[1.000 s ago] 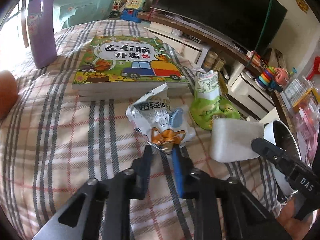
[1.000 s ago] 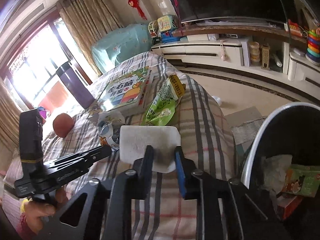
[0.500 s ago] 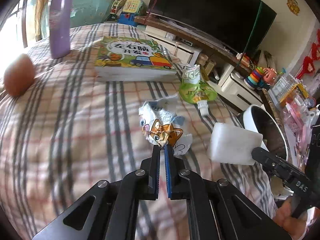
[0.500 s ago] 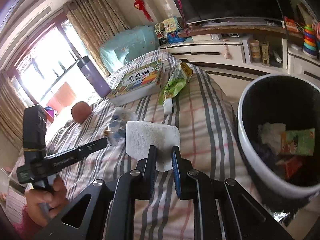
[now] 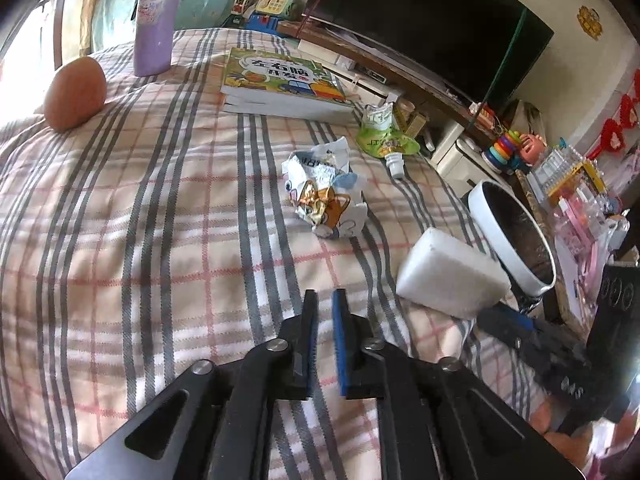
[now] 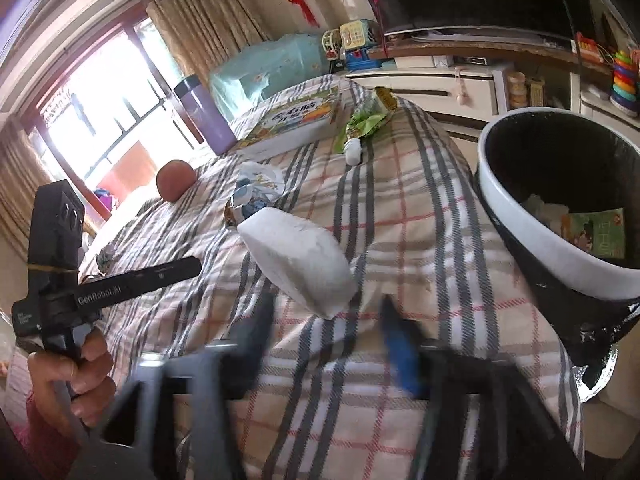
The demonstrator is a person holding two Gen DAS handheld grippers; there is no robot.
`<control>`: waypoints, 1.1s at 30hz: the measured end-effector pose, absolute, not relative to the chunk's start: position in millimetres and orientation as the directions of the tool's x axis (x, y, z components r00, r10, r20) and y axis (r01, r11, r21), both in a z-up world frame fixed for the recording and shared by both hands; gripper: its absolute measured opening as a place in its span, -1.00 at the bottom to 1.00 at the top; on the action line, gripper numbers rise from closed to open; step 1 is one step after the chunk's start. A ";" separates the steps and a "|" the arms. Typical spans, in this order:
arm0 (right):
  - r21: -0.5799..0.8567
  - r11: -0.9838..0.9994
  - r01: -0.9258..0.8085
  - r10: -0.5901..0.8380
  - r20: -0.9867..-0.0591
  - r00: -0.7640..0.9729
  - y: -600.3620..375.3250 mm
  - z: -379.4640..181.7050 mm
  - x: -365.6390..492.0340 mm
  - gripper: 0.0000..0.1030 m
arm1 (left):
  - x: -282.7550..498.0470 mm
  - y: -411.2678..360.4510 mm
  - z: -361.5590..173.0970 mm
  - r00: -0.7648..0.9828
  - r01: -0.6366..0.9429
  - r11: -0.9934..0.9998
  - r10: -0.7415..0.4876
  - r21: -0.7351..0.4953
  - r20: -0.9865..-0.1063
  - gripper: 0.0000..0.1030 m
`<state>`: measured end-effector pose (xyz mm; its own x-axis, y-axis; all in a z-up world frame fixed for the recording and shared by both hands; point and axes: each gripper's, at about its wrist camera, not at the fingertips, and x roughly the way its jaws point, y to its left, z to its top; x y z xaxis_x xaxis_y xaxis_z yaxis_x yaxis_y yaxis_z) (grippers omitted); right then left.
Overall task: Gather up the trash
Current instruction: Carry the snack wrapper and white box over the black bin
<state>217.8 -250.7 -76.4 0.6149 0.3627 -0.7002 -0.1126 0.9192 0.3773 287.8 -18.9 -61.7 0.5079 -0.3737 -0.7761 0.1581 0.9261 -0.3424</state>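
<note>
Left wrist view: left gripper (image 5: 322, 300), jaws now nearly closed with a thin gap and nothing between them; half a second back they were pinched at the wrapper (image 5: 324, 196), which now lies free on the plaid desk (image 5: 120, 220), farther from the jaws, so that grasp has let go or missed. White block (image 5: 448, 284) at right, near the desk's right edge, just beside the bin (image 5: 512, 236). Green pouch (image 5: 384, 140) far right of the wrapper, untouched; book (image 5: 280, 84), purple flask (image 5: 154, 20) and orange ball (image 5: 74, 94) on the far side, not trash by the look of them. Right wrist view: right gripper (image 6: 328, 320), blurred with motion, jaws spread wide and empty; a moment ago they were clamped on the white block (image 6: 296, 256), which now sits ahead of them, tilted, whether airborne or resting on the desk cannot be told. Bin (image 6: 532, 216) at right, holding paper and a green packet; the block is not in it. Left gripper (image 6: 132, 280) with the person's hand (image 6: 72, 364) at near left. Judgement: the block was released short of the bin, and wrapper, pouch and block all remain to be collected.
</note>
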 end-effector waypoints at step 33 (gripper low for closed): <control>0.241 0.931 -0.272 0.357 -0.755 0.550 -214.8 -84.1 246.8 -0.27 | 313.2 -35.5 -68.7 0.518 0.161 0.942 -0.335 -0.295 -0.787 -0.38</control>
<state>246.8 -214.8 -84.1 0.5505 0.3566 -0.7549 -0.2725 0.9314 0.2413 313.2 -35.5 -68.7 0.5179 -0.3347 -0.7872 0.1609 0.9420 -0.2946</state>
